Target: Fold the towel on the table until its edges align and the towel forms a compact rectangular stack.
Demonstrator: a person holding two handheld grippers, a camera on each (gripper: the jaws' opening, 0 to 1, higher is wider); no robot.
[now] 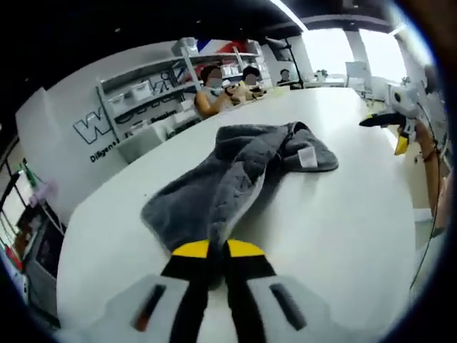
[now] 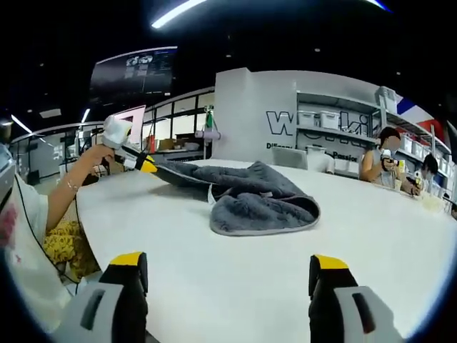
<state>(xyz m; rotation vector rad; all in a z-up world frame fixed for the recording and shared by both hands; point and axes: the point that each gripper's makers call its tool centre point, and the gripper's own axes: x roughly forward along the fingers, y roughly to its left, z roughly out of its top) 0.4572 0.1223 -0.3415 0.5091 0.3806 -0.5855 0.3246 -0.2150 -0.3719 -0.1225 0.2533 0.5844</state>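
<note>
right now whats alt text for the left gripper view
A crumpled grey towel lies on a white table, its near corner pinched in the shut left gripper. The right gripper hovers at the table's far right edge.

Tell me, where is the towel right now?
The grey towel lies crumpled on the white table; in the left gripper view, the left gripper pinches its near edge.
</note>
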